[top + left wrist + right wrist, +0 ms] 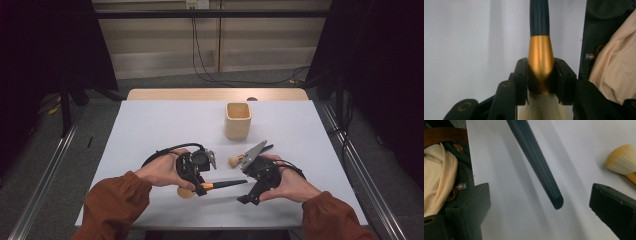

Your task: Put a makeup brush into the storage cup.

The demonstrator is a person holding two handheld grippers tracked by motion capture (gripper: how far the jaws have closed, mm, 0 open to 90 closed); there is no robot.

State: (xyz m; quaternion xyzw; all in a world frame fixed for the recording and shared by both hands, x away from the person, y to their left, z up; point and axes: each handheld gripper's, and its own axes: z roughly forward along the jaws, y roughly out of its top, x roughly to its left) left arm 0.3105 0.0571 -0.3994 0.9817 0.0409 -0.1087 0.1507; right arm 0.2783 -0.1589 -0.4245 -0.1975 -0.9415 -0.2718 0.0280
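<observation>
My left gripper (202,187) is shut on the gold ferrule of a makeup brush (227,184) and holds it level just above the white table (150,130). In the left gripper view the pads (522,75) clamp the ferrule (540,55), with the pale bristles below and the dark handle running away. The handle points right toward my right gripper (248,181), which is open. In the right gripper view the handle's blunt end (556,201) hangs between the two wide-apart jaws without touching either. A second brush (235,161) with tan bristles (621,158) lies on the table just beyond the right gripper.
A light wooden cup (237,120) stands upright behind the grippers, right of the table's middle. The person's rust-coloured sleeves (112,207) come in over the near edge. Cables trail from both grippers. Dark floor and metal rails flank the table.
</observation>
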